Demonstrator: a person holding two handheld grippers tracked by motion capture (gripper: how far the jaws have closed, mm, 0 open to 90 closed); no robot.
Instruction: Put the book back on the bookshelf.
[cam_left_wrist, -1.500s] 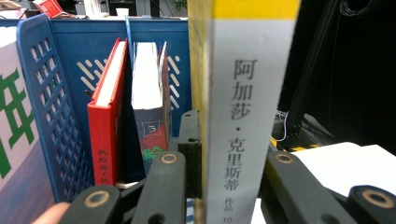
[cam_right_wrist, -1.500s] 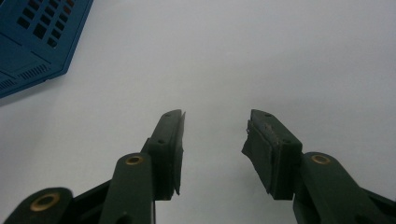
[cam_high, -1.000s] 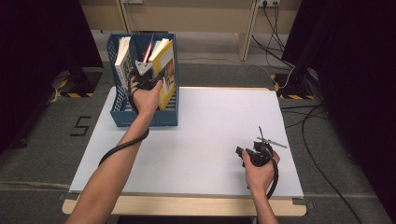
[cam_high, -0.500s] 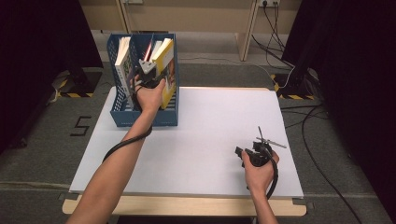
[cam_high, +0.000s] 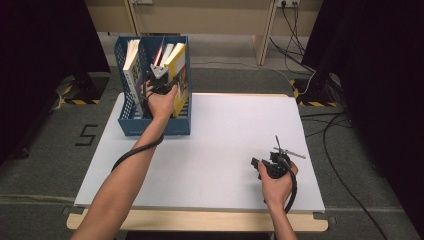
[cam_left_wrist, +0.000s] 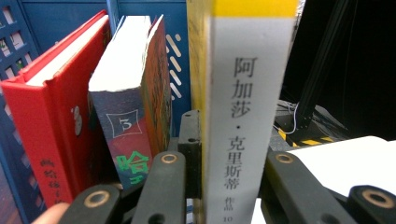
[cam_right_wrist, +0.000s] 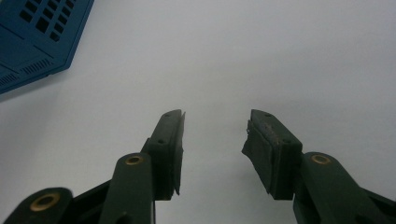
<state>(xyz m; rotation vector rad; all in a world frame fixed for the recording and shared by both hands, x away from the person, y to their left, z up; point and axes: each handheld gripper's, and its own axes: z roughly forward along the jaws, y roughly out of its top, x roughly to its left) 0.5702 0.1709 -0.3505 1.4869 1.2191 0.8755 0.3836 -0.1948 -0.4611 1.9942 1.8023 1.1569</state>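
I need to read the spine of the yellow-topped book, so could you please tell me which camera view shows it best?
The left gripper view: the yellow-topped book stands close up, its grey spine lettering legible, clamped between the left hand-held gripper jaws. The high view shows the book small, upright in the blue file rack. The right gripper view shows a corner of the rack.

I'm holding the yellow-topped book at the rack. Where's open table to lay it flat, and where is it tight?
Bare table lies between the blue rack and the right gripper, and along the far edge. It is crowded inside the rack: the yellow-topped book, held by the left gripper, stands beside a patterned book and a red book.
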